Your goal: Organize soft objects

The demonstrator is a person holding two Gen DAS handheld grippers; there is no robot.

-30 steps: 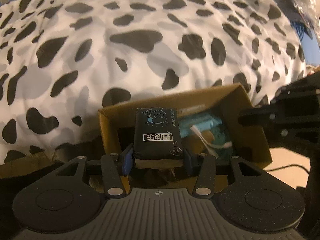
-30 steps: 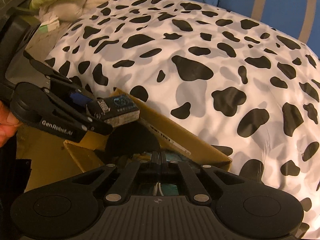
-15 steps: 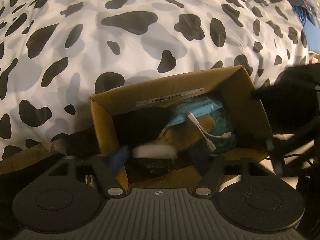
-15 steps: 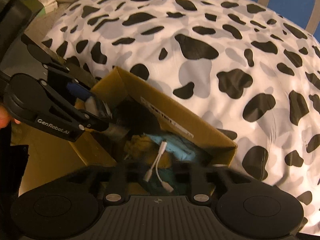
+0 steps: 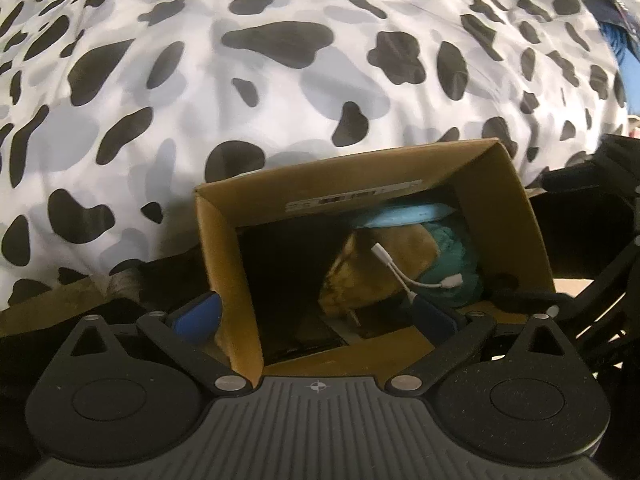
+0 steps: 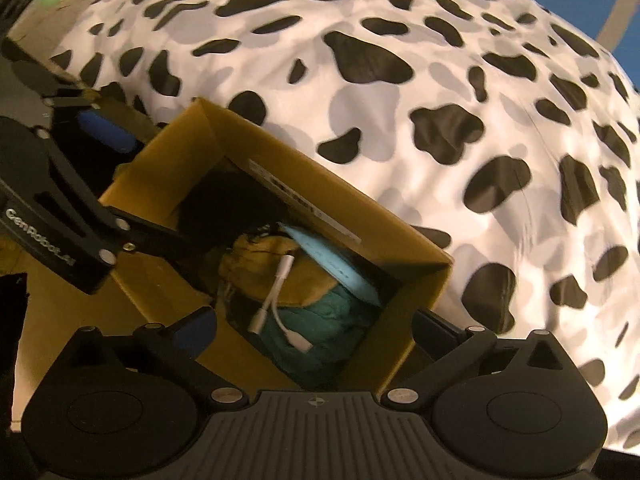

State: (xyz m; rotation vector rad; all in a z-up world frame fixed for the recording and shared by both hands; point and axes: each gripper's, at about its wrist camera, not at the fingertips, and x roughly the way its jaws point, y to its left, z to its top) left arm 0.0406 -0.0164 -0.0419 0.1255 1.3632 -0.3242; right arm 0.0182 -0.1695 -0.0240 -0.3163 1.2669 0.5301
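Observation:
An open cardboard box [image 5: 224,248] stands against the bed's edge. Inside lie a tan soft item [image 5: 360,280], a teal cloth [image 5: 456,256], a light blue packet [image 5: 404,212] and a white adapter cable [image 5: 404,276]. The box's left part is too dark to make out. My left gripper [image 5: 316,314] hangs just above the box, jaws opening wide, gripping nothing; the box's left wall stands between its fingers. My right gripper [image 6: 316,330] hovers over the box [image 6: 400,248] at its near right corner, jaws also opening and empty. The teal cloth [image 6: 320,328] and cable [image 6: 276,300] lie below it.
A cow-print bed cover [image 5: 280,80] fills the space behind the box. The left gripper [image 6: 60,220] shows at the left of the right wrist view, beside the box. The right gripper's black body [image 5: 592,184] sits at the right edge of the left wrist view.
The left gripper let go of a black tissue pack, which dropped into the box's dark left side. The right gripper went from shut to wide open. Both views tipped down toward the box.

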